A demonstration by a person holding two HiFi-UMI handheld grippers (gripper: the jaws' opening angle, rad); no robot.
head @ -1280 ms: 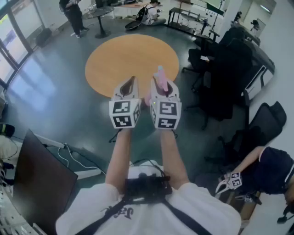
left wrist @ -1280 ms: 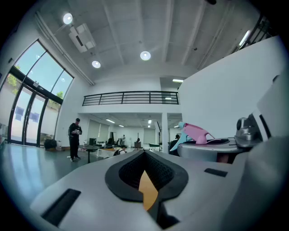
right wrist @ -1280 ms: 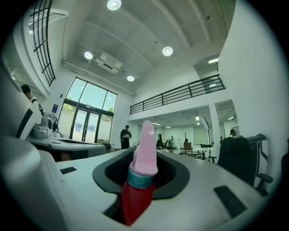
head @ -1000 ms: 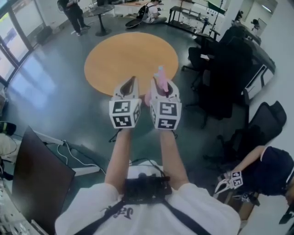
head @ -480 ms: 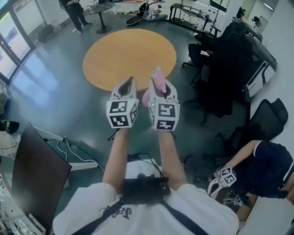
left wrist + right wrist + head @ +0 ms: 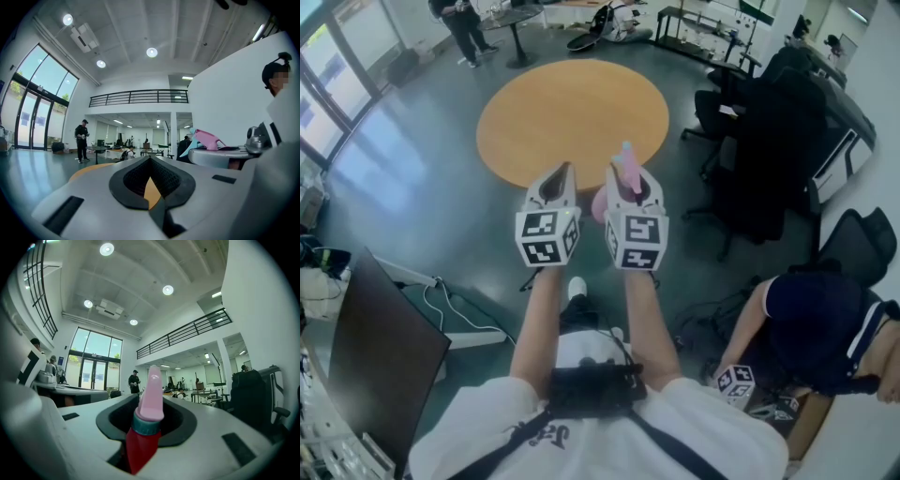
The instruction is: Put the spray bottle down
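In the head view my right gripper [image 6: 629,176] is shut on the spray bottle [image 6: 625,165], which has a pink trigger head, a teal collar and a reddish body. The bottle [image 6: 148,401] stands upright between the jaws in the right gripper view. It hangs in the air just short of the near edge of the round orange table [image 6: 572,103]. My left gripper [image 6: 562,172] is level beside the right one, its jaws closed together with nothing in them [image 6: 150,160]. The left gripper view shows the bottle's head [image 6: 206,139] off to the right.
Black office chairs [image 6: 766,141] crowd the right side of the table. A seated person [image 6: 825,323] is at the lower right, and another person [image 6: 465,24] stands beyond the table. A dark panel [image 6: 380,361] and floor cables [image 6: 441,305] lie at the lower left.
Both grippers have sunk slightly while staying side by side, with the bottle still gripped. The seated person at the lower right has shifted further into view.
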